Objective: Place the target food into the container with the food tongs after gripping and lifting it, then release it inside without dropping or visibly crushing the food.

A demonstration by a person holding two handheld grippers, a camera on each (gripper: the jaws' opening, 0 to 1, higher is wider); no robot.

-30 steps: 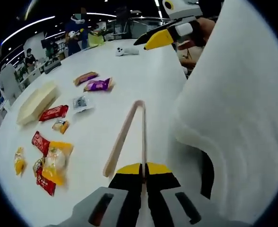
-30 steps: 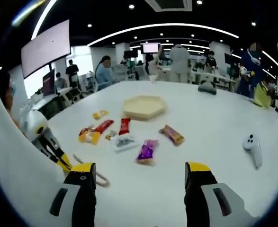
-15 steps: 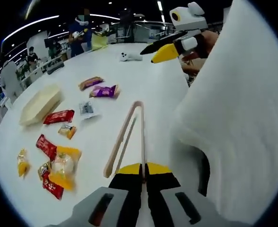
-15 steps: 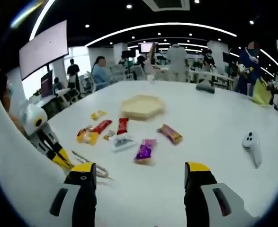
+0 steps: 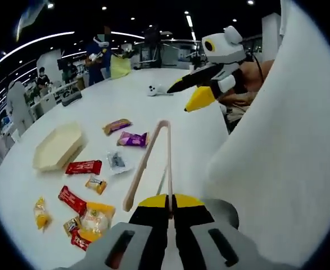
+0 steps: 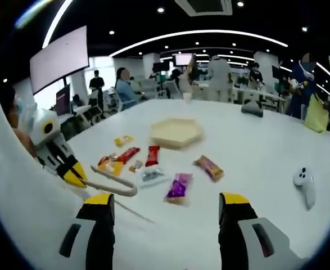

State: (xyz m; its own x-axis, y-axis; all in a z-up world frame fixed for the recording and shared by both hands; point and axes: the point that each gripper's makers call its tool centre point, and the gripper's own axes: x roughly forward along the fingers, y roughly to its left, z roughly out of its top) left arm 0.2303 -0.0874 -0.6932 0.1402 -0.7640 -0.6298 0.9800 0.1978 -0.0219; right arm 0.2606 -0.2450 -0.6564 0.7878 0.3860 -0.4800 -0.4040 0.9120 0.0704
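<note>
Above white table (image 5: 170, 107), left gripper (image 5: 170, 203) jaws clenched on tongs (image 5: 153, 157), lifted; right gripper (image 6: 165, 205) jaws spread, empty.

- Food tongs (image 5: 153, 160): one pair, beige, two arms joined at the far end.
- Container (image 6: 176, 133): one, cream, hexagonal tray.
- Red packets: three in the left gripper view: one (image 5: 83, 166) just beside the container, one (image 5: 72, 199) nearer, one (image 5: 81, 242) nearest.
- Purple packet (image 6: 179, 187): one.
- Brown packet (image 6: 209, 167): one.
- Clear packet (image 6: 151, 176): one.
- Yellow packets: two, one large (image 5: 95, 220), one small (image 5: 41, 212) at the left edge.
- Small orange packet (image 5: 96, 184): one.
- White controller (image 6: 305, 183): one, well apart from the packets, on the right.
- Grippers: two, the left gripper (image 5: 171, 209) and the right gripper (image 6: 165, 225).
</note>
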